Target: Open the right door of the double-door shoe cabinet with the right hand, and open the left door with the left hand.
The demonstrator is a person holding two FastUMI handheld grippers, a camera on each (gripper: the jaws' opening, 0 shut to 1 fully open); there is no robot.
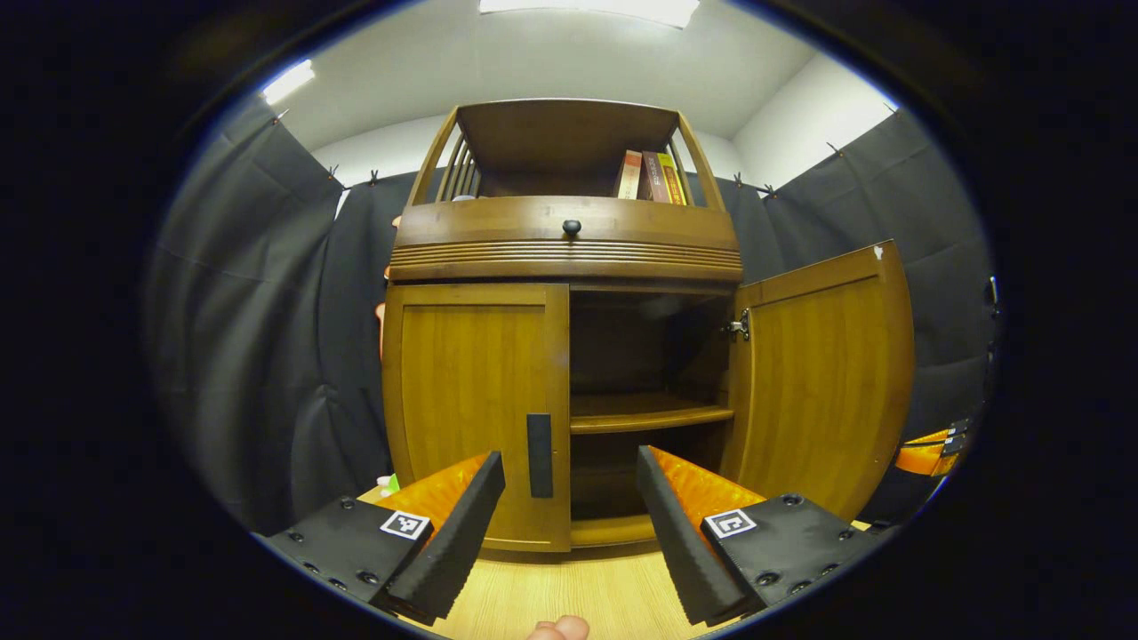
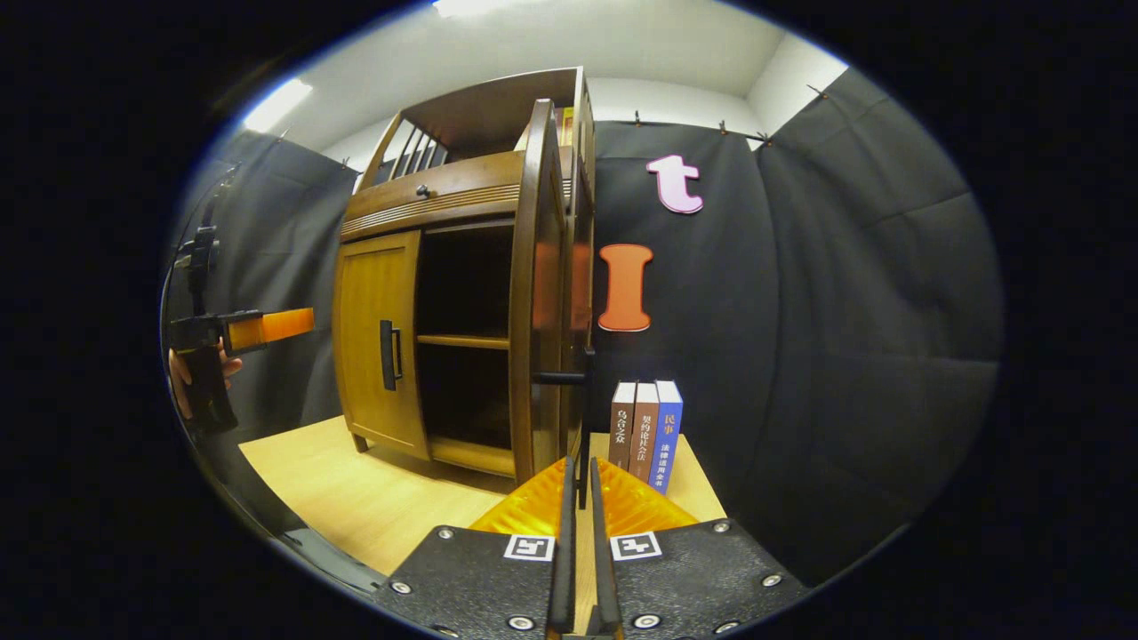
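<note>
The wooden shoe cabinet [image 1: 565, 233] stands on a light wooden table. Its left door [image 1: 471, 400] is closed, with a dark vertical handle [image 1: 539, 455] near its inner edge. My left gripper [image 1: 569, 467] is open a short way in front of that handle, touching nothing. The right door [image 1: 827, 382] is swung wide open, baring the inner shelf [image 1: 649, 413]. In the right gripper view this door [image 2: 529, 302] appears edge-on, and my right gripper [image 2: 581, 484] is shut on the thin bar of its handle [image 2: 569, 378]. The left gripper [image 2: 258, 329] shows far left, held by a hand.
Three books [image 2: 645, 434] stand on the table [image 2: 356, 498] just right of the open door. More books [image 1: 649, 176] sit on the cabinet's top shelf, above a drawer with a round knob [image 1: 571, 227]. Black cloth walls close in behind and on both sides.
</note>
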